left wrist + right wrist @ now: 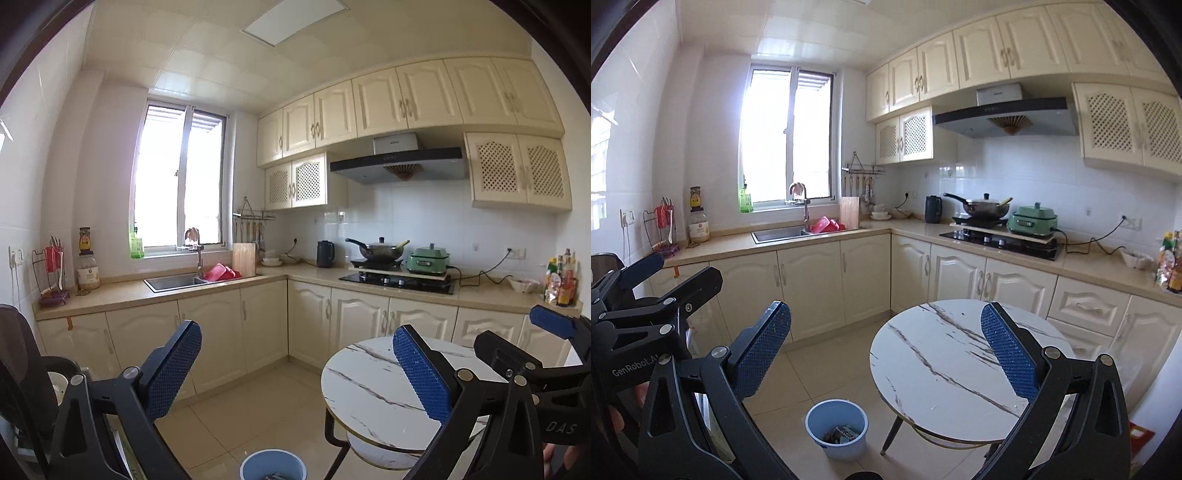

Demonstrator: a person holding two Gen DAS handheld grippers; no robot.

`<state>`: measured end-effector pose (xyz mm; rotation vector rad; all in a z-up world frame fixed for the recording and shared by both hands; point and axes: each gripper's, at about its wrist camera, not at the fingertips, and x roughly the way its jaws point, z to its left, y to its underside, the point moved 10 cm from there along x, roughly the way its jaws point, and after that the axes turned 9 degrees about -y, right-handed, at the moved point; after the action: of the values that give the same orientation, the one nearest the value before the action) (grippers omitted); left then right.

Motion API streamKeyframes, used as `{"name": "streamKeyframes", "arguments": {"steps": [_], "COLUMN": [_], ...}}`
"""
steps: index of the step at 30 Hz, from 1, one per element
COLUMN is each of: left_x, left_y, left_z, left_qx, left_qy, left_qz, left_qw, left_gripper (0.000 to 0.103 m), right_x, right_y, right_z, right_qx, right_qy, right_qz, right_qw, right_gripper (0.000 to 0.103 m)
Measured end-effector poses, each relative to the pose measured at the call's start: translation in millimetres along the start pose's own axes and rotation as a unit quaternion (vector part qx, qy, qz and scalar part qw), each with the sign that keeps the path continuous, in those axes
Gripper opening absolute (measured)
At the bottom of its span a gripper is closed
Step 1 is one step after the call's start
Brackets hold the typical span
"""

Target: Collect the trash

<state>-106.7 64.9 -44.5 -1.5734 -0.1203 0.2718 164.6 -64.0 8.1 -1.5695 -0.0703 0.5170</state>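
From the left wrist view, the left tongs (297, 373) hang spread wide with nothing between the blue pads, pointing level across the kitchen. The round white marble-patterned surface (373, 391) below looks bare. The light blue plastic bin (273, 463) stands on the tiled floor at the bottom edge, just left of the surface, its mouth facing straight up and its long axis vertical. The right tongs (546, 325) show at the right edge, also spread.

From the right wrist view, the right tongs (886, 350) are likewise wide apart and empty, tipped slightly down. The bin (836, 428) sits upright with crumpled wrappers (842, 432) lying inside; their direction is too small to tell. The surface (945, 369) carries nothing I can see.

To my eye the collecting looks finished, or close to it; any next move calls for spotting leftover litter first.
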Motion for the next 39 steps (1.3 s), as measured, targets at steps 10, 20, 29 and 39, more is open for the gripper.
{"name": "streamKeyframes", "arguments": {"steps": [10, 20, 29, 39], "left_x": [-33, -34, -18, -7], "left_y": [33, 35, 29, 25], "left_z": [-8, -12, -12, -2], "left_qx": [0.006, 0.002, 0.001, 0.011], "left_qy": [-0.002, -0.001, 0.006, 0.011], "left_qz": [-0.007, -0.014, -0.011, -0.009], "left_qw": [1.0, 0.9999, 0.9999, 0.9998], "left_gripper": [0.102, 0.102, 0.102, 0.102], "right_x": [-23, -28, -32, -37], "right_y": [-2, 0, 3, 0], "right_z": [0, -5, -5, -9], "right_qx": [-0.005, -0.004, -0.003, 0.002], "right_qy": [0.025, 0.03, 0.042, 0.052], "right_qz": [-0.007, -0.015, -0.017, -0.031], "right_qw": [1.0, 0.999, 0.999, 0.998], "right_gripper": [0.103, 0.103, 0.103, 0.103]}}
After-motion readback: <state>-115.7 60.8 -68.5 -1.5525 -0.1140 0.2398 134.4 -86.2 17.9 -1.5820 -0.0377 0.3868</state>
